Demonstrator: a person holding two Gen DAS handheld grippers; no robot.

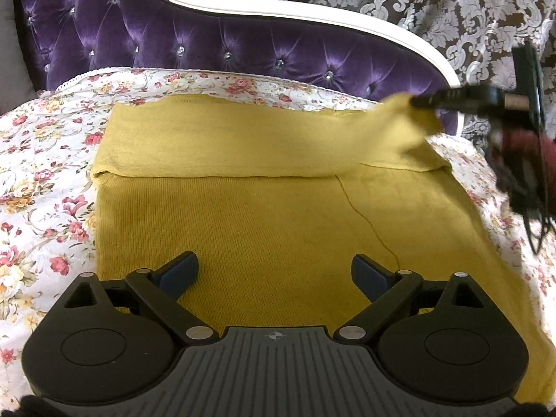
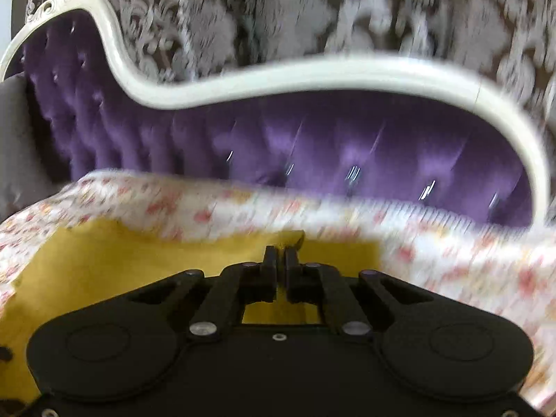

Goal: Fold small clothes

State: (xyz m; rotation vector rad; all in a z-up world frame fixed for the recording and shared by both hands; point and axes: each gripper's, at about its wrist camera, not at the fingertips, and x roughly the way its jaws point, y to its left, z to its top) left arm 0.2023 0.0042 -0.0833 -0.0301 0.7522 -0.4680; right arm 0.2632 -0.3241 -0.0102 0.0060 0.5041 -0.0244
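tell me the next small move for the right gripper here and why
Probably carry the pinched corner across toward the left gripper. The right gripper is shut on the far right corner of the yellow garment, lifted off the floral cover, while the rest lies flat.

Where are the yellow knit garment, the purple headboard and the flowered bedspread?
yellow knit garment (image 1: 264, 222): left wrist view, on its flat middle.
purple headboard (image 1: 146, 31): left wrist view, on the tufted padding.
flowered bedspread (image 1: 41, 160): left wrist view, on bare cloth left of the garment.

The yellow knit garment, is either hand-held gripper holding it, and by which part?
The right hand-held gripper is shut on a far corner of the yellow knit garment, lifting it. The left hand-held gripper is open, holding nothing.
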